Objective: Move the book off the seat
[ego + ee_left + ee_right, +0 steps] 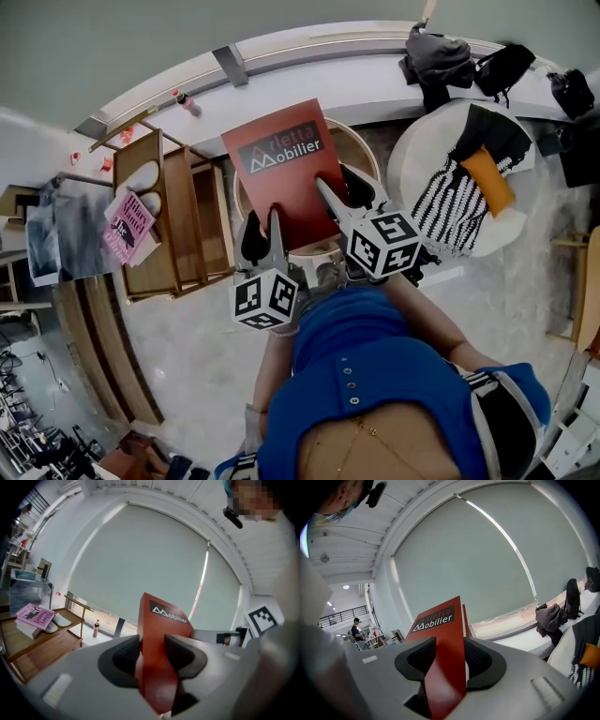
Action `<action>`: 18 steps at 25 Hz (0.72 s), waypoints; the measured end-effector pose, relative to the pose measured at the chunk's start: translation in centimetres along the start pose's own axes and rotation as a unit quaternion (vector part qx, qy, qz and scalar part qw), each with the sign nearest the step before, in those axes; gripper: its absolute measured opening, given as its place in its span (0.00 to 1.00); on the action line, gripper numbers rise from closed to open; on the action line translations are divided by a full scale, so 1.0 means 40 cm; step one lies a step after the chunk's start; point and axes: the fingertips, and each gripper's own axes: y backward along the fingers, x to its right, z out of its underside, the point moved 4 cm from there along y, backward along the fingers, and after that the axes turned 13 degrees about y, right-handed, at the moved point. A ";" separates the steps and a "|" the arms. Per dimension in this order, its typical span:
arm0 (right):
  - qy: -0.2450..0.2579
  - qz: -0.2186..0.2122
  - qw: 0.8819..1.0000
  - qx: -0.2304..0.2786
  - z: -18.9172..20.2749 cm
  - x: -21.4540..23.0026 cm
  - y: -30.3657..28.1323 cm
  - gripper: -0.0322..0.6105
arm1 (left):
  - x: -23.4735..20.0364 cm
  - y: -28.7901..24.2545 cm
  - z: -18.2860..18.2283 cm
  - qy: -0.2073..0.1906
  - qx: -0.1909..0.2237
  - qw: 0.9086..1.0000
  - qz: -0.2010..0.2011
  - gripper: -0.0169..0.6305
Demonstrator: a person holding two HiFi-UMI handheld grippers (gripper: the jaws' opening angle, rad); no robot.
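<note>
Head view: marble floor, long white window sill point(309, 66) along the far wall, wooden shelf unit point(178, 225) at the left with a pink book point(128, 225) on it. The red book point(281, 164) is seen over the round seat point(361, 141), covering most of it; contact with the seat cannot be told. Its near edge is gripped by the left tongs point(272, 225) and the right tongs point(339, 192), side by side.

Left gripper view: grey blind point(140, 559) behind. The red book point(161, 644) is stood on edge between the pads of the left tongs point(152, 656), which are partly open and pressed on both covers. A bottle point(96, 627) is seen on the sill.

Right gripper view: same blind point(487, 550). The right tongs point(446, 660) are clamped on the red book point(440, 639), at about the same width.
</note>
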 end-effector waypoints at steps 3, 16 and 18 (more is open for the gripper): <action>0.001 -0.009 1.000 0.001 -0.016 0.025 0.002 0.35 | 0.027 -0.011 0.001 0.001 0.006 1.000 -0.007 0.26; -0.002 -0.032 0.999 -0.006 -0.010 0.061 -0.004 0.35 | 0.051 -0.021 0.021 0.006 0.016 0.999 -0.030 0.26; -0.003 -0.035 0.999 -0.010 -0.009 0.064 -0.006 0.35 | 0.051 -0.022 0.023 0.009 0.015 0.999 -0.034 0.26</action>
